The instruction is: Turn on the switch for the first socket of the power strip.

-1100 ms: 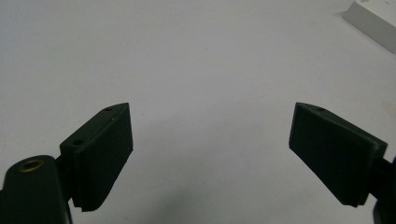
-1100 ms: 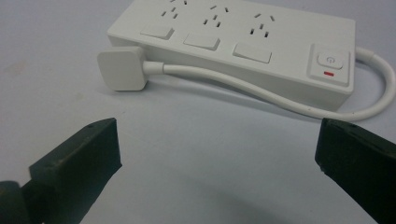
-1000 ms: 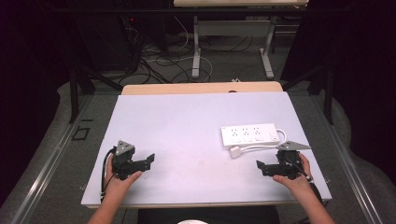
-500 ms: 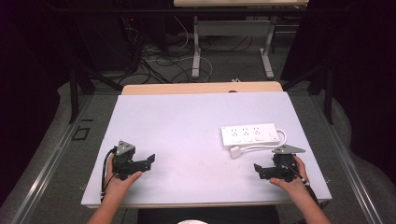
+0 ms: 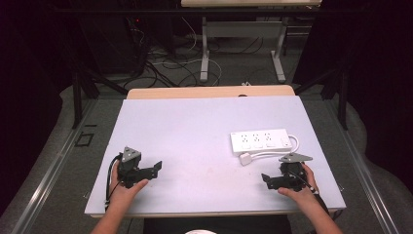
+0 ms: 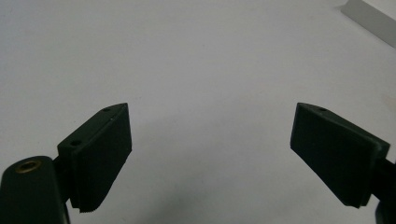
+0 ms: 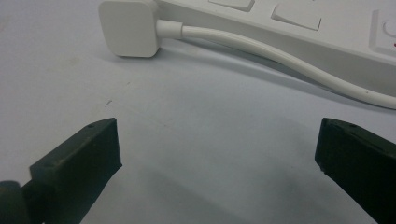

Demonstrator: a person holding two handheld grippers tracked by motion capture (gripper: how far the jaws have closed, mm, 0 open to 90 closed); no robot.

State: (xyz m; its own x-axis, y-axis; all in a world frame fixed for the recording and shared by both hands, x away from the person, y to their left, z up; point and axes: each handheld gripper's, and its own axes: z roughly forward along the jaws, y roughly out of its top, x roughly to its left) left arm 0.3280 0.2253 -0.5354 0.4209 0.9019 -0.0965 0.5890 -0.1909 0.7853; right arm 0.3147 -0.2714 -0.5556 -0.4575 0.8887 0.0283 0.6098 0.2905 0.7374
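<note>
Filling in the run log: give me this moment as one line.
left gripper: open, empty | right gripper: open, empty, near plug | power strip: flat on table, untouched

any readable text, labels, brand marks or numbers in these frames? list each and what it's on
None readable.
Power strip: no print can be made out in the high view; in the right gripper view its face shows plain white sockets, no lettering.
Plug: blank.
Left gripper and right gripper: unmarked black fingers.

Power strip on the table, right side; its plug just in front
</note>
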